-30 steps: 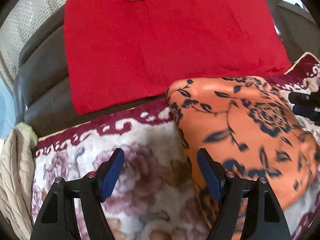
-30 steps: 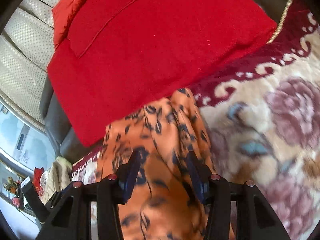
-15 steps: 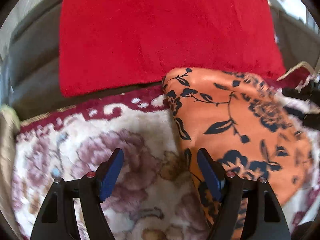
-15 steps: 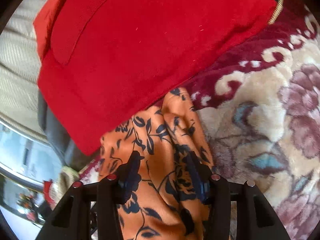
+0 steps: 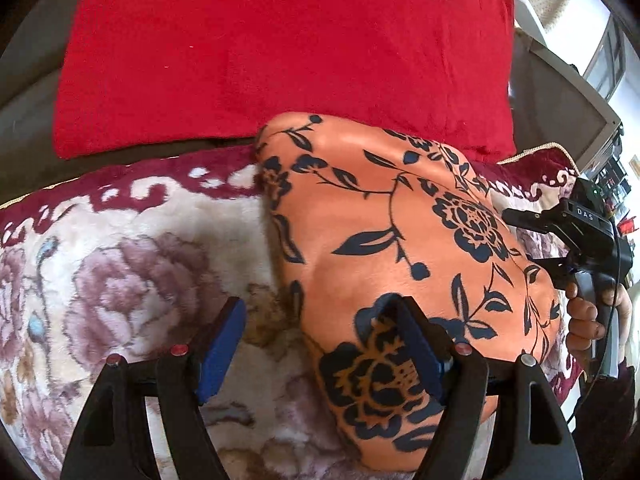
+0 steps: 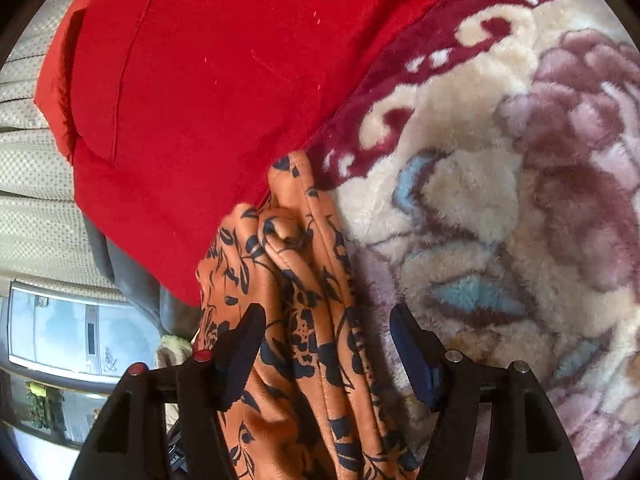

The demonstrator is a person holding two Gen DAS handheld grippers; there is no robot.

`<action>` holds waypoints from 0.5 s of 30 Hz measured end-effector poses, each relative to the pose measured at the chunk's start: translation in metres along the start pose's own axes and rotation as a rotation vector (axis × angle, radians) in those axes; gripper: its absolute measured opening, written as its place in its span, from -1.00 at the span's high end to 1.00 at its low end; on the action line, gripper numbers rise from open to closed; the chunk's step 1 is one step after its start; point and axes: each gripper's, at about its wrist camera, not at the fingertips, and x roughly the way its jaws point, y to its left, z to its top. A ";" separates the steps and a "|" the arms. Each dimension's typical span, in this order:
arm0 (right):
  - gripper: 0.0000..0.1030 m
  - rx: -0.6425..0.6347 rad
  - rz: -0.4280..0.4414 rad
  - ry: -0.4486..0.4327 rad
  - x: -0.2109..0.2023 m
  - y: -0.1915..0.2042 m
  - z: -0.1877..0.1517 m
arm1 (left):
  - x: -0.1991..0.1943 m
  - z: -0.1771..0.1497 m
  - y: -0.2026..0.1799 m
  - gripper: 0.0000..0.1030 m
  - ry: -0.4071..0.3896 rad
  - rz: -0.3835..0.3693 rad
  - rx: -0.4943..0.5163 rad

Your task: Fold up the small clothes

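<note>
An orange garment with a black flower print (image 5: 392, 240) lies folded into a thick bundle on a floral plush blanket (image 5: 120, 272). My left gripper (image 5: 320, 344) is open at the bundle's near left edge; the cloth drapes over its right finger (image 5: 416, 344). In the right wrist view the same garment (image 6: 296, 280) shows its stacked folded edges. My right gripper (image 6: 328, 344) is open with the folds lying between its fingers. The right gripper also shows in the left wrist view (image 5: 576, 232), at the bundle's right side, held by a hand.
A red cloth (image 5: 280, 48) covers the dark sofa back behind the garment; it also shows in the right wrist view (image 6: 224, 80). The blanket has a maroon patterned border (image 6: 440, 48). A beige textured cover (image 6: 28, 208) and a window lie to the left.
Both grippers have moved closer to the garment. The right gripper's jaws have opened wider around the folded edges. The left gripper's right finger now sits under the cloth's edge.
</note>
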 end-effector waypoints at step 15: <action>-0.35 -0.211 -0.144 -0.090 0.014 0.055 -0.020 | 0.002 -0.004 -0.066 -0.56 -0.048 0.250 0.237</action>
